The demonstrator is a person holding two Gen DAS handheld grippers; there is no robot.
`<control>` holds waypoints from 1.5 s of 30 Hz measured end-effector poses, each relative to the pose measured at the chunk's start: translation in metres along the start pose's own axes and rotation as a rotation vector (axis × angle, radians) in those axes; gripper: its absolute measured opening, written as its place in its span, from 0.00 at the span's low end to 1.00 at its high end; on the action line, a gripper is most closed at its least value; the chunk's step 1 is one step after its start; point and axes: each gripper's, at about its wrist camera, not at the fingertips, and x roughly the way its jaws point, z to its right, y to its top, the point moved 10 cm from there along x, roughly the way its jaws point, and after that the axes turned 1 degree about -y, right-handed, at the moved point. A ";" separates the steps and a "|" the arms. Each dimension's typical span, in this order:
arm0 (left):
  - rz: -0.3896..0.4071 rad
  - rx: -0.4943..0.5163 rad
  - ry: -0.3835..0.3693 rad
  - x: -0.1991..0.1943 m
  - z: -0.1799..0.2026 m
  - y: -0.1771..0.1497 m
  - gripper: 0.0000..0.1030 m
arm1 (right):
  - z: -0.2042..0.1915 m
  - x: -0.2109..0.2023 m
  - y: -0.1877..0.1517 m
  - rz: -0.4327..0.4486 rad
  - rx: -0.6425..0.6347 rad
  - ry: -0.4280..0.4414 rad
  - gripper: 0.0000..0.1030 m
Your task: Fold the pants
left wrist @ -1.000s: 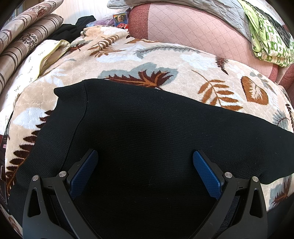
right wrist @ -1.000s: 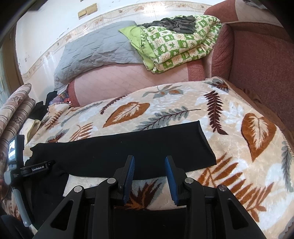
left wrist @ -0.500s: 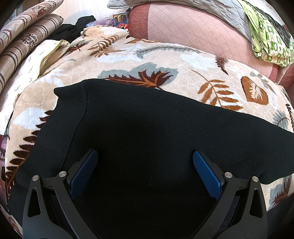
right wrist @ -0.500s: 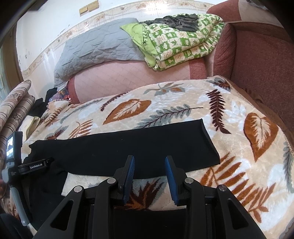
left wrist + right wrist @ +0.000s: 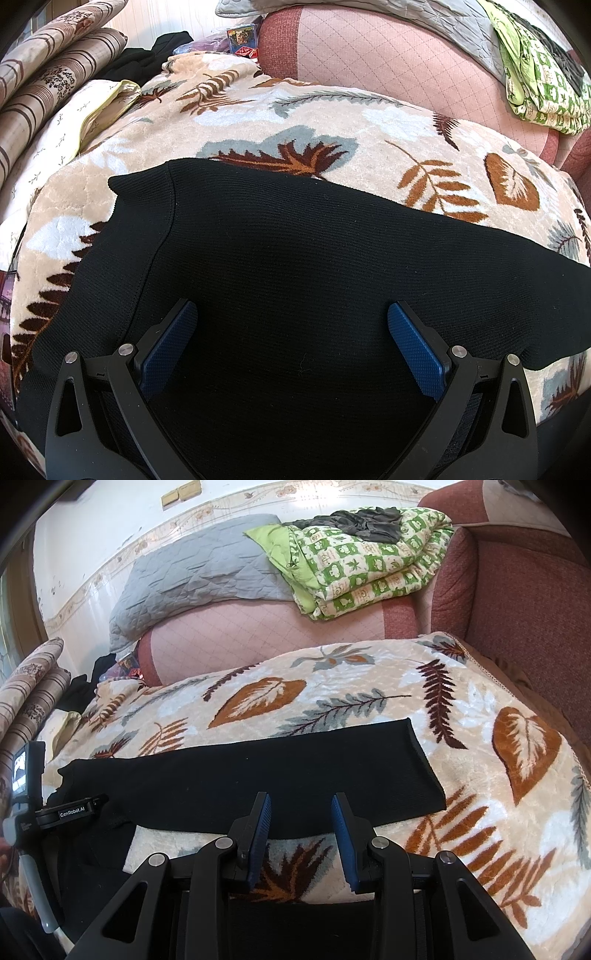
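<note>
Black knit pants (image 5: 295, 266) lie spread flat on a leaf-print blanket (image 5: 258, 122). My left gripper (image 5: 291, 332) is wide open low over the waist end of the pants, holding nothing. In the right wrist view one black leg (image 5: 258, 771) stretches across the blanket (image 5: 480, 812) to its cuff at the right. My right gripper (image 5: 301, 819) hovers at the near edge of that leg, jaws part open and empty. The left gripper's body (image 5: 70, 812) shows at the far left there.
A pink sofa backrest (image 5: 258, 635) carries a grey quilt (image 5: 199, 576) and a folded green checked blanket (image 5: 369, 561). A red armrest (image 5: 517, 609) rises at the right. Striped rolled bedding (image 5: 48, 77) lies at the left, with dark clothes (image 5: 147, 59) behind.
The right gripper has edged forward and tipped down slightly towards the leg. The left gripper has not moved.
</note>
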 end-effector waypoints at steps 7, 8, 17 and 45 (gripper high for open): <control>0.000 0.000 0.000 0.000 0.000 0.000 1.00 | 0.000 0.000 0.000 0.000 0.001 0.001 0.31; 0.000 0.000 0.000 0.000 0.000 0.000 1.00 | -0.001 0.001 0.000 -0.001 0.002 0.003 0.31; 0.000 0.000 0.000 0.000 0.000 0.000 1.00 | -0.003 0.001 0.003 0.010 0.013 0.006 0.31; 0.009 -0.001 0.017 -0.002 0.000 -0.002 1.00 | 0.009 -0.048 0.025 0.112 0.076 0.083 0.32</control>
